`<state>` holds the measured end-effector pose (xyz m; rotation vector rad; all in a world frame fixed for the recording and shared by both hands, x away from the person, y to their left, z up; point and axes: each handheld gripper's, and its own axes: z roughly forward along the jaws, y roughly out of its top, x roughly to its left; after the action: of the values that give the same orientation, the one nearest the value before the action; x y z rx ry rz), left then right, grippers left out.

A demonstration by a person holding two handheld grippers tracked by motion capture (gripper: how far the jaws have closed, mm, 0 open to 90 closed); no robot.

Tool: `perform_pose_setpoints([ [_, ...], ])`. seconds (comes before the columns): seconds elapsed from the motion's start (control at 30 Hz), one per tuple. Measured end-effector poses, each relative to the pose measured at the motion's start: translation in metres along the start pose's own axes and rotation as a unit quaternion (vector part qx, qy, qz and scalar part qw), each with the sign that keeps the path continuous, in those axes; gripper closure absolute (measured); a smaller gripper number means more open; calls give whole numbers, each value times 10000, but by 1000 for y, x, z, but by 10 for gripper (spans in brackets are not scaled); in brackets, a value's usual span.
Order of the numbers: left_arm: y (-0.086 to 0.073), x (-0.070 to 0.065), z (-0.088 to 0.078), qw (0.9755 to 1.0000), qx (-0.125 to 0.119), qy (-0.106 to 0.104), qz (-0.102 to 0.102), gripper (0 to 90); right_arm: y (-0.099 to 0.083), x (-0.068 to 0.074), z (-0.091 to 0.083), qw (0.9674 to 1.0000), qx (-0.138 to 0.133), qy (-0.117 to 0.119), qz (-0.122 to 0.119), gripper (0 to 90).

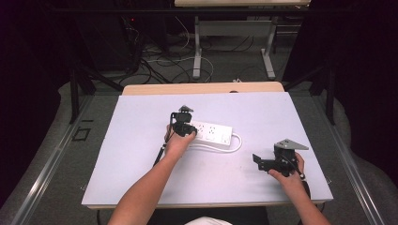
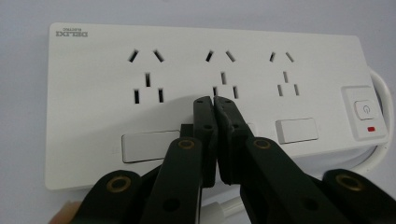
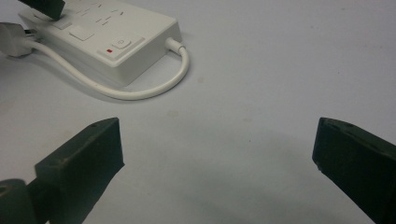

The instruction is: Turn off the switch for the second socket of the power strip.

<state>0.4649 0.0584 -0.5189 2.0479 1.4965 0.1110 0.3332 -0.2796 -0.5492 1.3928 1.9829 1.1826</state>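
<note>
A white power strip with three socket groups and a switch lies flat near the middle of the table. Its white cable loops round its right end and back along its front. My left gripper points down at the strip's left part. In the left gripper view its jaws are shut together with nothing between them, tips just over the strip below the middle socket. My right gripper hovers low over the table at the front right, apart from the strip. Its jaws stand open and empty.
The pale table top has bare surface to the left and right of the strip. A white plug lies at the cable's end beside the strip. Beyond the table's far edge are desk legs and loose cables on the floor.
</note>
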Motion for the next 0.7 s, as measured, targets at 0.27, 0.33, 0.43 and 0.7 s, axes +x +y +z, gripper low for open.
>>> perform_pose_setpoints([
  [0.27,2,-1,-3,10000,-68,-8,10,833,0,0,0,10000,-1,11,14,11],
  [0.33,3,0,-5,10000,-87,0,-10,819,0,0,0,10000,-1,11,-2,11],
  [0.43,5,1,-8,9999,-120,-20,5,795,1,0,0,10000,-7,13,4,11],
  [0.7,7,0,-13,9998,-211,-47,24,713,1,0,0,10000,-15,6,30,11],
])
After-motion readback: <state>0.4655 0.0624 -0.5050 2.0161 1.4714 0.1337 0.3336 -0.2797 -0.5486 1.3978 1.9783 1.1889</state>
